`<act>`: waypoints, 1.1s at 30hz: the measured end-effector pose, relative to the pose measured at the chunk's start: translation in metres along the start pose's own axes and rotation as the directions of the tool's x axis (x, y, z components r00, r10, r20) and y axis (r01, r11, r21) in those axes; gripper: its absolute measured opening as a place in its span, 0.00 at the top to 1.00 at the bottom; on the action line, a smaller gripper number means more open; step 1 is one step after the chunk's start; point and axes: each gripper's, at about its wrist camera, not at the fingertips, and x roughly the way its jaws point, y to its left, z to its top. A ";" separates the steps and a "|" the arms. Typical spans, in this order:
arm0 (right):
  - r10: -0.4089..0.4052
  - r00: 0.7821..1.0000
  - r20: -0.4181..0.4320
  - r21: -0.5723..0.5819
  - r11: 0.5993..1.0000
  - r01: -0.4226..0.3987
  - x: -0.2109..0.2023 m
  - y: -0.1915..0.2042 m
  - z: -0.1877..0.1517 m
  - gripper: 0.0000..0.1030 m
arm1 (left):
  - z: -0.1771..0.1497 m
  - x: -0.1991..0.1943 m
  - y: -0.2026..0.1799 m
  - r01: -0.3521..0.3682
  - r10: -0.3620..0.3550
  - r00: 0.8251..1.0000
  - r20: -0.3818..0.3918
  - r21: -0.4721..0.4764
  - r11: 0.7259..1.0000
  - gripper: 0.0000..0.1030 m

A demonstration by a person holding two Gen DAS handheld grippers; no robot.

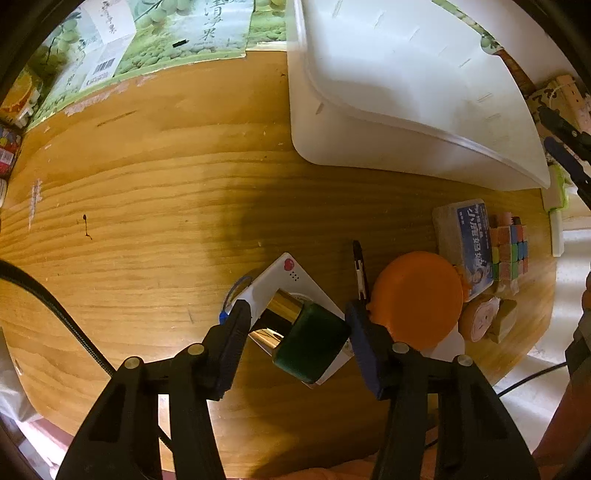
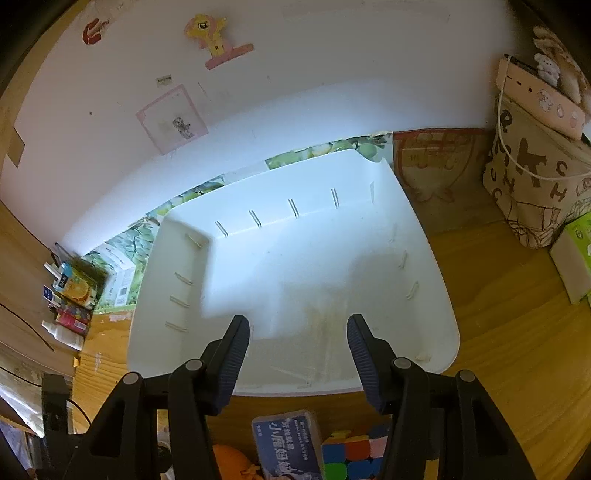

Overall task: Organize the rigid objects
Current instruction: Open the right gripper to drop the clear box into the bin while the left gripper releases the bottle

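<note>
Green-capped bottle (image 1: 312, 341) shows only leftward; bin (image 2: 295, 266) interior only rightward.

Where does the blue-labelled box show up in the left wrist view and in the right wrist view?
Left wrist: the blue-labelled box lies at the right, between the orange disc and the puzzle cube.
Right wrist: the box sits at the bottom centre, partly cut off.
Shared landmark: the white bin.

Worn wooden tabletop (image 1: 147, 192), white wall (image 2: 332, 74) with cartoon stickers (image 2: 212, 35), patterned bag (image 2: 535, 184) at right.
</note>
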 end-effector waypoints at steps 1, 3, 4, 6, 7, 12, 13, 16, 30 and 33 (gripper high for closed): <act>-0.007 1.000 0.002 -0.007 1.000 0.007 0.000 0.001 0.000 0.46 | 0.000 0.000 -0.001 -0.005 0.005 1.000 0.002 0.009 1.000 0.45; -0.017 1.000 0.003 -0.018 1.000 0.017 0.000 0.002 0.000 0.46 | 0.001 0.000 -0.002 -0.014 0.014 1.000 0.011 0.019 1.000 0.46; -0.020 1.000 0.005 -0.023 1.000 0.020 0.000 0.002 -0.001 0.46 | 0.002 -0.001 -0.004 -0.017 0.017 1.000 0.015 0.022 1.000 0.47; -0.022 1.000 0.004 -0.025 0.999 0.022 0.001 0.002 -0.001 0.46 | 0.004 -0.007 -0.008 -0.015 0.014 0.999 0.032 0.029 0.999 0.50; -0.022 1.000 0.002 -0.026 0.999 0.022 0.001 0.002 -0.001 0.46 | 0.004 -0.011 -0.009 -0.017 0.016 0.999 0.045 0.036 0.999 0.55; -0.019 1.000 0.000 -0.026 1.000 0.019 0.000 0.001 -0.003 0.46 | 0.007 -0.021 -0.015 -0.018 0.014 0.999 0.050 0.078 0.997 0.57; -0.018 1.000 0.000 -0.027 0.999 0.018 -0.001 0.002 -0.003 0.46 | 0.007 -0.023 -0.016 -0.025 0.020 0.998 0.053 0.086 0.996 0.74; -0.016 1.000 0.005 -0.031 0.999 0.016 -0.006 0.002 -0.005 0.46 | 0.008 -0.038 -0.017 0.022 -0.027 0.998 0.058 0.078 0.997 0.96; 0.002 1.000 0.014 -0.054 0.999 -0.001 -0.029 0.000 -0.017 0.34 | -0.005 -0.048 -0.014 0.002 -0.007 0.998 0.059 0.082 0.997 0.84; 0.014 1.000 0.005 -0.053 0.999 -0.013 -0.035 0.000 -0.025 0.30 | -0.013 -0.045 -0.013 0.014 -0.017 0.999 0.045 0.070 0.997 0.81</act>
